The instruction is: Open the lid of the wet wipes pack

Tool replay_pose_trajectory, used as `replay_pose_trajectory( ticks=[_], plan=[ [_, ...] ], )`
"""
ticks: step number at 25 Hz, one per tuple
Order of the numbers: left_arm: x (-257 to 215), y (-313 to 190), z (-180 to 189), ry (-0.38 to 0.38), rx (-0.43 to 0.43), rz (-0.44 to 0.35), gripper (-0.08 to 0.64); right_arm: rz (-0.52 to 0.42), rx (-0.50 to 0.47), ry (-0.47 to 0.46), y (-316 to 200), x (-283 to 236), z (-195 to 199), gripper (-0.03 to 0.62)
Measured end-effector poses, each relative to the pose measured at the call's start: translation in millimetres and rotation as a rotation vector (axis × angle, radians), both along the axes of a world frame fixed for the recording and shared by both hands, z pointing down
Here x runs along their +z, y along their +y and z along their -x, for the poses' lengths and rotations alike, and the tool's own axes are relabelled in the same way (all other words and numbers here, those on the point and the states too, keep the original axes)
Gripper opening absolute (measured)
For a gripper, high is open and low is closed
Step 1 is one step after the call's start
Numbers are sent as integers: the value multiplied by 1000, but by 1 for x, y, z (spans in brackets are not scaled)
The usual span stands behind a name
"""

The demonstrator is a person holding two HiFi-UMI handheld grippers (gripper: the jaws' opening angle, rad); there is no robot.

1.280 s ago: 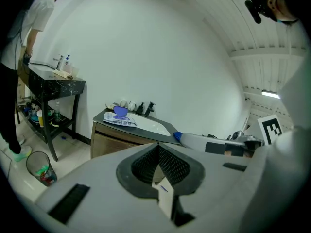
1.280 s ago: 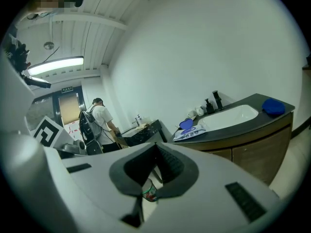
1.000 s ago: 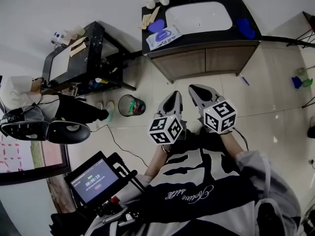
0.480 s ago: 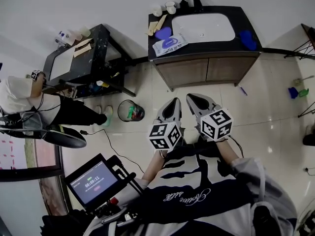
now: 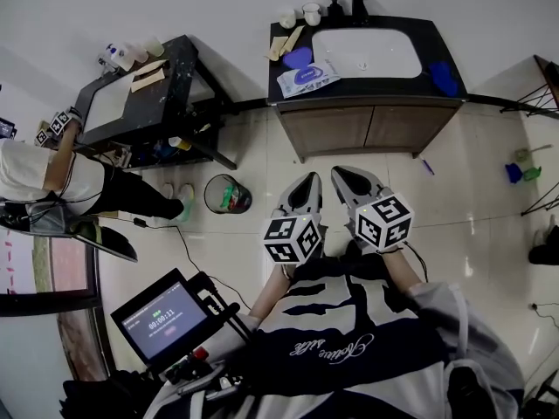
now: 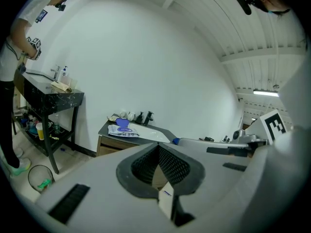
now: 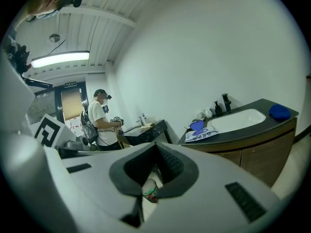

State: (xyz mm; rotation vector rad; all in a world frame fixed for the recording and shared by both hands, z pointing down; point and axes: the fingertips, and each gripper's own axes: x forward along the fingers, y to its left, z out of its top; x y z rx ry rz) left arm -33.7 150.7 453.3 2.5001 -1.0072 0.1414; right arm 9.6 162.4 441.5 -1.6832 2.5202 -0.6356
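The wet wipes pack (image 5: 308, 78) is white with a blue label and lies flat on the dark vanity counter (image 5: 367, 87), left of the sink; its lid looks closed. It also shows far off in the left gripper view as the pack (image 6: 124, 130) and in the right gripper view as the pack (image 7: 200, 134). My left gripper (image 5: 307, 182) and right gripper (image 5: 344, 175) hang side by side over the floor, well short of the vanity. Both are shut and hold nothing, as the left gripper (image 6: 158, 148) and the right gripper (image 7: 155, 147) show.
A white sink (image 5: 367, 52), cups (image 5: 300, 16), a purple item (image 5: 298, 58) and a blue cloth (image 5: 443, 77) share the counter. A black side table (image 5: 140, 94) stands at left with another person (image 5: 52, 168) beside it. A bin (image 5: 224, 194) sits on the floor, a monitor (image 5: 164, 319) nearby.
The view has drifted a little, so the vanity sits slightly lower and to the right. The person at left has straightened toward the side table. Both grippers stay shut and close together.
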Motion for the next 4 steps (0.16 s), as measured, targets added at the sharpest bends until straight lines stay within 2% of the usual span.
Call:
replay_pose_trajectory(
  ticks=[4],
  plan=[
    [10, 5, -2, 8, 6, 5, -2, 0, 2, 5, 4, 9, -1, -2]
  ],
)
